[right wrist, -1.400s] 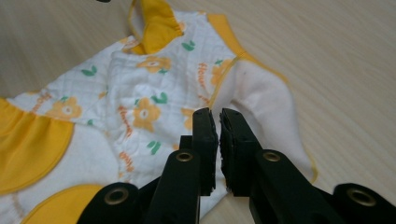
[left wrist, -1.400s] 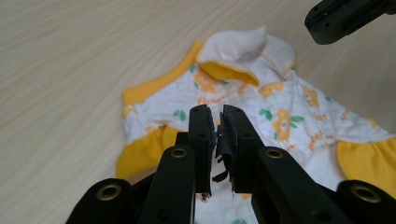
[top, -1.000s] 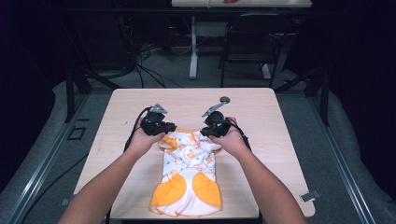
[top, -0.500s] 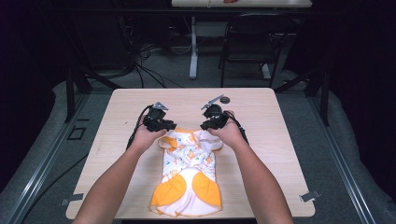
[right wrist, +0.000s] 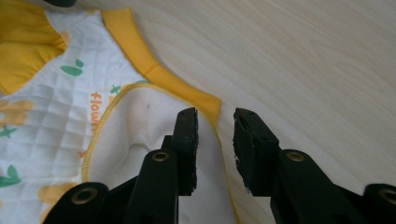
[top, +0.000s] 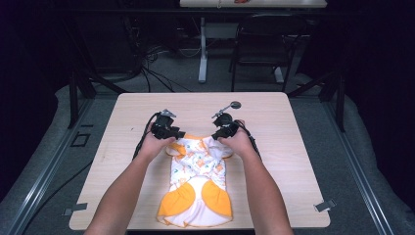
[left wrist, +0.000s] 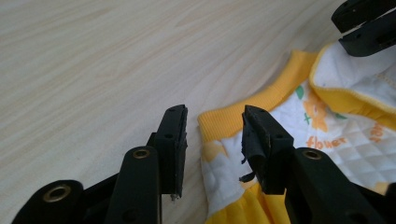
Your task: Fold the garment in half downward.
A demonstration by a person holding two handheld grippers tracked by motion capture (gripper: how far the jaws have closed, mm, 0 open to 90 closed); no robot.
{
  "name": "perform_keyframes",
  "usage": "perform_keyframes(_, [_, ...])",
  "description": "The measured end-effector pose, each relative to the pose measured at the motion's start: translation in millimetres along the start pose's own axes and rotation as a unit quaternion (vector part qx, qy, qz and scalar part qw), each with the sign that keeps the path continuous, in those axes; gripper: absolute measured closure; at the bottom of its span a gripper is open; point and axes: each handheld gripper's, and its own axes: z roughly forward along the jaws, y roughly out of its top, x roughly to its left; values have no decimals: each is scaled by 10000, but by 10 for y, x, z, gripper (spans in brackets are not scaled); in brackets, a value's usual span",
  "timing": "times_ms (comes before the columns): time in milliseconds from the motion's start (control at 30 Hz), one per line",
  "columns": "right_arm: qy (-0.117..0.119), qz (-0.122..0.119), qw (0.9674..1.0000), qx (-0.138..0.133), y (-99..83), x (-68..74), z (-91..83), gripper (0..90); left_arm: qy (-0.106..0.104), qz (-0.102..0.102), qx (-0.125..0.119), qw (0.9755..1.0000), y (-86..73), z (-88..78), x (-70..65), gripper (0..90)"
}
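A baby garment (top: 198, 181), white quilted cloth with orange trim and a flower print, lies lengthwise on the wooden table (top: 293, 147). Both grippers are at its far end. My left gripper (left wrist: 215, 114) (top: 175, 135) is low over the left corner; its jaws have just been opening. The orange band (left wrist: 233, 109) lies in the gap, and neither pad presses on it. My right gripper (right wrist: 215, 114) (top: 219, 135) is at the right corner and has also just been opening. One of its jaws is over the white lining (right wrist: 140, 126), and bare wood shows between the pads.
A small round grey object (top: 235, 104) sits just beyond the right gripper. Black cables trail from both grippers. Bare tabletop surrounds the garment on all sides. Beyond the table's far edge are a chair (top: 259, 49), a desk leg and floor cables.
Both hands have sunk a little toward the table. The garment's far end, bunched up at the grippers earlier, now lies spread flat, and both pairs of jaws have let go of it.
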Motion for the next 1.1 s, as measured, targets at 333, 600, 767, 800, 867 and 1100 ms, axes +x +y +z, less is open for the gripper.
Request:
perform_keyframes(333, [58, 18, 9999, 92, -38, 44, 111, 645, -35, 3, 192, 9998, -135, 120, -24, 576])
perform_keyframes(600, [50, 222, 9997, 44, -104, 42, 215, 590, -22, -14, 236, 9997, -192, 138, -3, 564])
perform_keyframes(767, [75, 216, 9996, 142, -122, 22, 221, 565, 4, 2, 276, 9996, -205, 167, -26, 565])
perform_keyframes(800, [65, 232, 9996, 131, -123, 20, 224, 555, 10, 4, 256, 9997, -206, 170, -29, 566])
perform_keyframes(867, [69, 289, 9995, 125, -127, 10, 230, 549, 17, 10, 259, 9997, -206, 170, -31, 567])
perform_keyframes(1100, [221, 211, 9994, 169, -127, 21, 222, 660, 32, 118, 250, 9996, -217, 170, -72, 633])
